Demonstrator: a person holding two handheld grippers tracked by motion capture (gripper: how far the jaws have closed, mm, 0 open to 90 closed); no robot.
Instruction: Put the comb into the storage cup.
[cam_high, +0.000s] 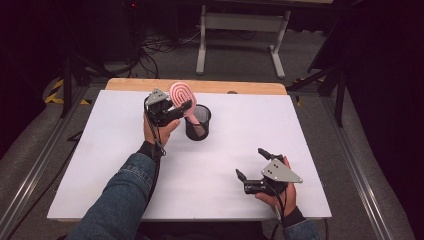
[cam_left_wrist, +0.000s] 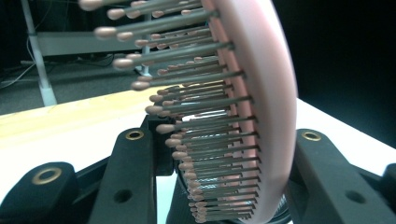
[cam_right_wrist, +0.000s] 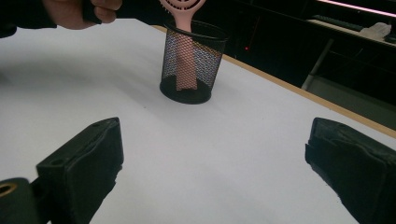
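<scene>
Two grippers in view, one cup (cam_high: 198, 122) as reference.

- Pink brush (cam_high: 181, 95) stands handle-down in the black mesh cup, head sticking out above the rim and leaning left. The right gripper view shows the handle through the mesh, reaching the cup floor.
- Left gripper (cam_high: 180, 107) is just left of the cup, above rim height. Its jaws bracket the brush head closely, bristle tips toward one jaw and the smooth back toward the other. Can't tell whether the pads actually press on it.
- Right gripper (cam_high: 250, 162) is well apart from the cup, toward the near right corner of the white board (cam_high: 100, 175). Jaws spread wide, nothing between them.
- Edges: the cup sits near the board's far edge, with a wooden table strip (cam_high: 135, 84) just behind it. The board's left and right edges are both well away from the cup.
- Open room: bare board in front of the cup and to its right, between the cup and the right gripper. Left of the cup is taken by the left hand (cam_high: 159, 131) and forearm.
- Beyond the table behind the cup: floor cables (cam_high: 155, 47) and a white desk frame (cam_high: 240, 30).
- Lettering on the brush or cup: too small to tell.
</scene>
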